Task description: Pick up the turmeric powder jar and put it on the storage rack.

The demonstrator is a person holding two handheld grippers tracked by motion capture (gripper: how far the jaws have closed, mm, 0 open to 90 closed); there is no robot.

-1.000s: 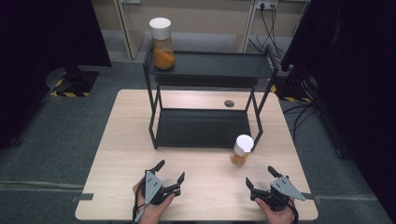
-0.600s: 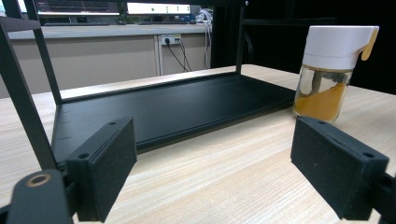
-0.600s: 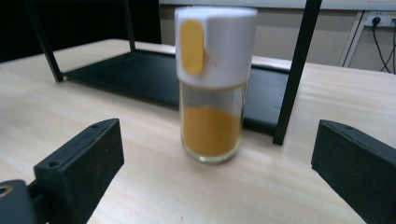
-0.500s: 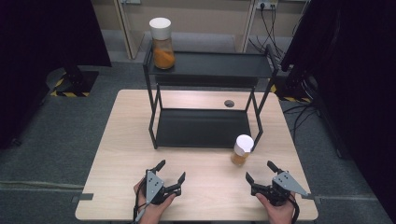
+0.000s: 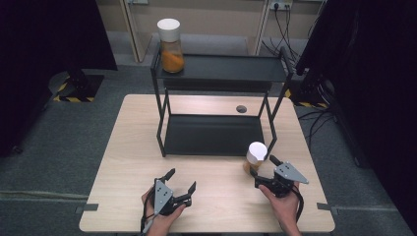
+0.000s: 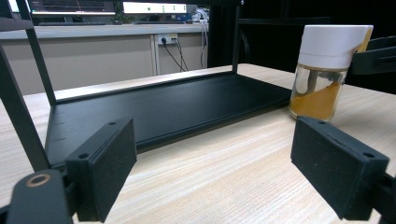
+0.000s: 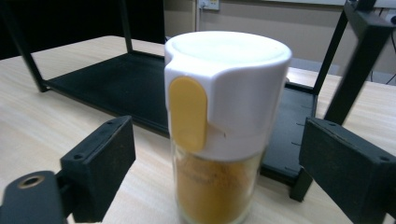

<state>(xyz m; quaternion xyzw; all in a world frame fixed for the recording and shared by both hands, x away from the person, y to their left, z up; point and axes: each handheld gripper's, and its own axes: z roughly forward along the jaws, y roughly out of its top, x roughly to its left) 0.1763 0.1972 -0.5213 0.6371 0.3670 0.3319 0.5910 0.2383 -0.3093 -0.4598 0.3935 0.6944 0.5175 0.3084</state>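
Glass spice jar (image 7: 219,140), round with a smooth white cap, stands on pale woodgrain between my right gripper (image 7: 224,186)'s closing matte pads, seemingly untouched, beside the black metal rack (image 5: 216,132).

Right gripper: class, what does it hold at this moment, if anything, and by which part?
Nothing yet. The right gripper has been closing around the spice jar, level with its white cap, but gaps remain on both sides.

1. Pretty clearly a lab or test room, not a home.
2. Black curtains (image 5: 44,44) hang down both sides of the frame.
3. Grey carpet floor (image 5: 59,147) with yellow-black hazard tape (image 5: 63,93) at left.
4. Wall sockets with black cables (image 5: 282,24) at top, monitors (image 6: 70,6) along the upper edge.
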